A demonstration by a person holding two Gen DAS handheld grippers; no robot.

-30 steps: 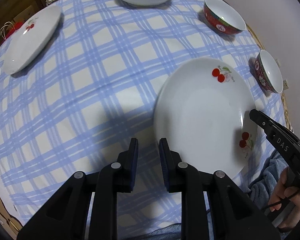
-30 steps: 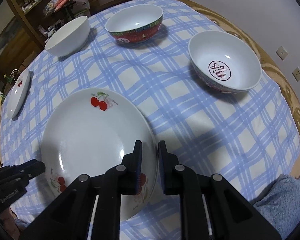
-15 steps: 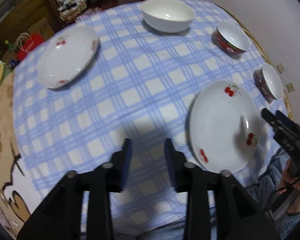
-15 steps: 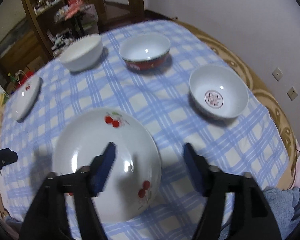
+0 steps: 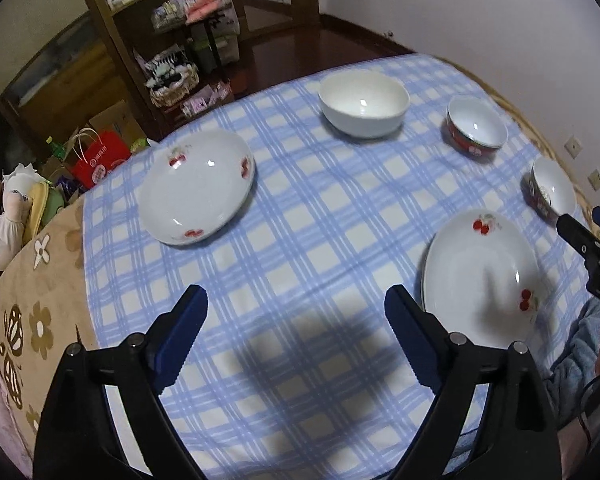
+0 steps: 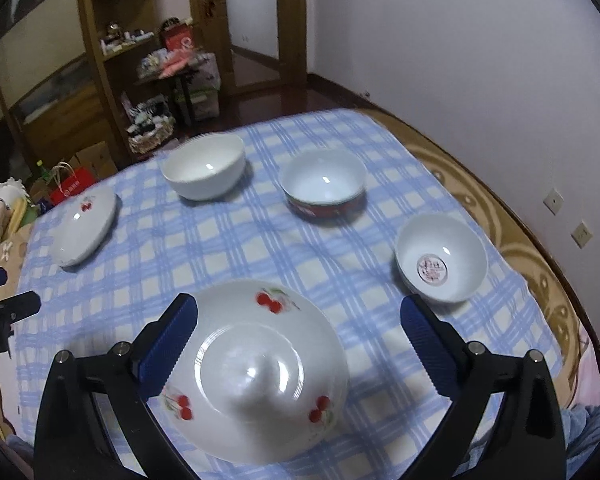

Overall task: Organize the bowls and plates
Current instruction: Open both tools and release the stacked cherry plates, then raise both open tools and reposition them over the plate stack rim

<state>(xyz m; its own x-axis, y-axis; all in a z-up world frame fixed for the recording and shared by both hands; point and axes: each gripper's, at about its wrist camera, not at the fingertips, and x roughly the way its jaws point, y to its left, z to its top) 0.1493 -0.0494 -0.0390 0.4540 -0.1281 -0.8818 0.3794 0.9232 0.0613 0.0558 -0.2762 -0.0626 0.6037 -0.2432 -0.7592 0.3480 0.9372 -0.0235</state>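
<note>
I hold both grippers spread and empty: right gripper over near-edge plate, left gripper facing far plate to stack.

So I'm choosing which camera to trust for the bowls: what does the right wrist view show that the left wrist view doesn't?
Only the right wrist view shows the round red mark inside the near bowl; the left sees that bowl edge-on. Only the left shows three cherry sprigs on the far plate. Both show the white bowl, the red bowl, the near plate and the checked cloth.
</note>
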